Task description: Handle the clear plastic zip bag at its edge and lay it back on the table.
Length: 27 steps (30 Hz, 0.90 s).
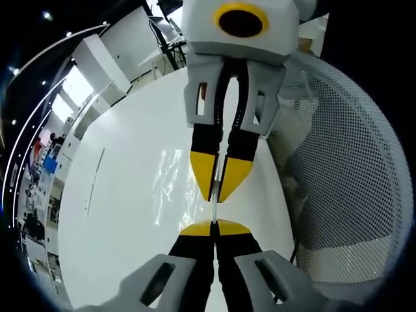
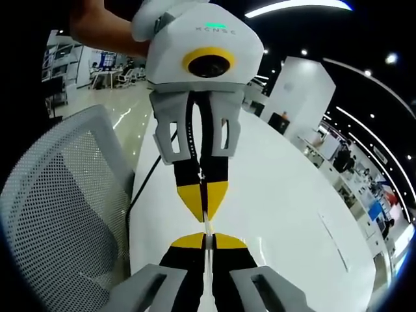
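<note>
1. Left gripper (image 1: 214,225): seen from its own view, yellow-tipped jaws rise from the bottom edge, clenched together on the thin edge of the clear plastic zip bag (image 1: 175,185).
2. Right gripper (image 1: 221,195): in the left gripper view it comes down from the top, facing the left one tip to tip. Its jaws are also pinched on the same bag edge, just above the left gripper's tips.
3. Bag: transparent, hard to trace; shows mainly as wavy glare and creases over the white table (image 1: 117,221), to the left of the two grippers. The edge strip runs as a pale line between the two sets of tips. Cannot tell whether the rest of the film touches the tabletop or hangs just above it.
4. Right gripper view: own jaws (image 2: 205,242) closed on the bag edge (image 2: 205,224), a thin pale strip; left gripper (image 2: 203,208) opposite, coming from the top, closed on the same strip. A person's bare forearm (image 2: 104,29) shows behind the left gripper body.
5. Surroundings: grey mesh chair back (image 1: 351,162) stands beside the table edge, near both grippers. A dark cable (image 2: 144,185) runs along the table edge by the chair. Office desks and ceiling lights far behind.
</note>
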Available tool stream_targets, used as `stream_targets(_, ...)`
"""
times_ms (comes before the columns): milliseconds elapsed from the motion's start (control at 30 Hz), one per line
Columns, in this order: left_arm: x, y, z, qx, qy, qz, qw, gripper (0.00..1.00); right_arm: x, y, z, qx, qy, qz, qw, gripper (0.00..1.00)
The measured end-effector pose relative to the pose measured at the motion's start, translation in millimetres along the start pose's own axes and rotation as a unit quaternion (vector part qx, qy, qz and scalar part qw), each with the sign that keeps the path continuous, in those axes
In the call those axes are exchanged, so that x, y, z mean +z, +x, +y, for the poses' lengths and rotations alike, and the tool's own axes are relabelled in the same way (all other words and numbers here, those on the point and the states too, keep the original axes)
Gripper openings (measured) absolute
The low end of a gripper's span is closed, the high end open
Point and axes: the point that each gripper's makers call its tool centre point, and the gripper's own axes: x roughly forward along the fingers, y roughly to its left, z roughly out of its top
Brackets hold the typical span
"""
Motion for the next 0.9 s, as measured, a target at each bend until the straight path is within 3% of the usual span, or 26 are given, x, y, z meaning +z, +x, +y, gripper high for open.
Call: stream_targets(900,-0.2,-3.6,3.5,0.002,0.0,0.004,1.0,0.0,-0.3,-1.8,-3.4,-0.005,0.002,-0.002,1.0,0.0)
